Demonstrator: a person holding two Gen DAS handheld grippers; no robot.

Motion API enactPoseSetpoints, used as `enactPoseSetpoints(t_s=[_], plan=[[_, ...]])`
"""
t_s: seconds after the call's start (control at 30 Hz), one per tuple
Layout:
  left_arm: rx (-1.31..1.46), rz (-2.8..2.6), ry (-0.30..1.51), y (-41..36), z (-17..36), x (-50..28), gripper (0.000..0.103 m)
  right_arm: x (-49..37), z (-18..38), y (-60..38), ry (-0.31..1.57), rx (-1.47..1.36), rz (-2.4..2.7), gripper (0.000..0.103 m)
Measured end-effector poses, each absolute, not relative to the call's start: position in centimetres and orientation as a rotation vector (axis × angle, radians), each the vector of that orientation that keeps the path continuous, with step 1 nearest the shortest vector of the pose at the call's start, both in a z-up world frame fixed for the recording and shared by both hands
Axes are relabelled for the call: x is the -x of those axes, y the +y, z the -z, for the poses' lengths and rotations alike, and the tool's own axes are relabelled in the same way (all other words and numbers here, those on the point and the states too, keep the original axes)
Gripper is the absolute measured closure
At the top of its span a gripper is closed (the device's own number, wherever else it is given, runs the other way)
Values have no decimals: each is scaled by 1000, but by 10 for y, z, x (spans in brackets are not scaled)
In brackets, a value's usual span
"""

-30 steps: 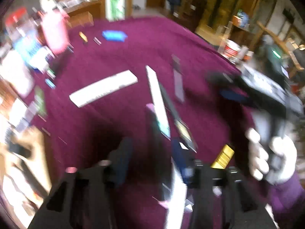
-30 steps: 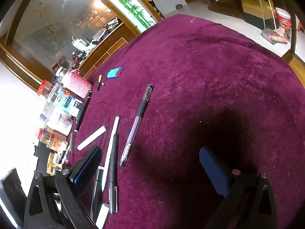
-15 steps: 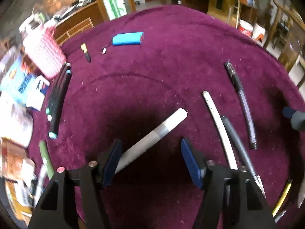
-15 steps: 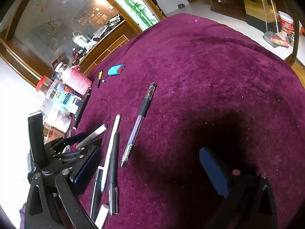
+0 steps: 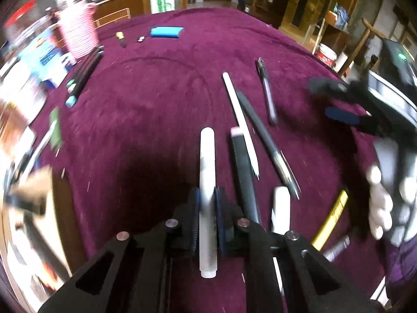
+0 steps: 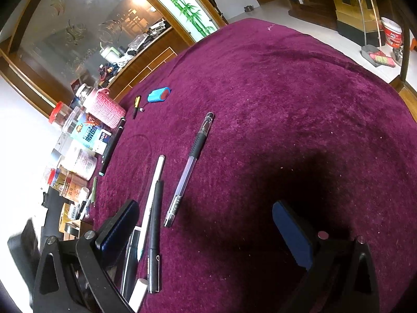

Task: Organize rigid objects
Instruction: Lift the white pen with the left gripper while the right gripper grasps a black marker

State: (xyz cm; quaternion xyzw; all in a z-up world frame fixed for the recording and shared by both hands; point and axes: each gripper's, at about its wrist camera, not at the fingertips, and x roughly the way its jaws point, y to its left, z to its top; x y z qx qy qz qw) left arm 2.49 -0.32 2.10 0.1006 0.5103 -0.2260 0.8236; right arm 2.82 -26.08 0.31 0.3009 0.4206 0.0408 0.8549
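Plum-coloured velvet cloth [image 6: 286,104] covers the round table, and over its near part the white marker [image 5: 207,195] sits pinched between the blue pads of the left gripper [image 5: 207,215], whose jaws have just been closing onto its barrel; the marker points away from the camera along the fingers, its rounded cap forward and its butt end sticking back past the pads. Just to its right on the cloth lie a row of pens, roughly side by side: a black marker with a pink end [image 5: 243,177], a slim white pen [image 5: 239,120], a black pen [image 5: 268,143] and, further right, a clear gel pen [image 5: 265,91]. A short white cap-like piece [image 5: 280,208] and a yellow pen [image 5: 332,216] lie nearer the table edge. The right gripper [image 6: 208,229] hangs over bare cloth with its jaws spread wide and nothing between them, held by a white-gloved hand [image 5: 380,208]. Far across the cloth sit a blue battery pack [image 5: 166,31] and a small yellow-and-black tool [image 5: 120,38]. Along the left edge stand a pink knitted cup sleeve [image 6: 105,108], jars and printed boxes, blurred in the left view.
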Motion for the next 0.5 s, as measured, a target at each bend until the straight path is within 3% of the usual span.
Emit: enactPoseSetpoints(t_s=[0.13, 0.27, 0.33, 0.37, 0.4, 0.5], plan=[[-227, 402, 1072, 2, -11, -5, 88, -27, -3, -260, 885, -622, -84, 1], [-205, 410, 1019, -4, -10, -2, 69, -25, -4, -256, 882, -577, -81, 1], [-201, 399, 1000, -4, -10, 1, 71, -25, -4, -254, 881, -551, -75, 1], [-174, 398, 1002, -2, -10, -1, 77, -26, -4, -253, 880, -540, -73, 1], [-138, 403, 1007, 2, -11, -1, 91, -26, -4, -252, 879, -531, -72, 1], [-10, 417, 1000, 21, -19, 10, 91, -28, -4, -251, 875, -510, -69, 1]])
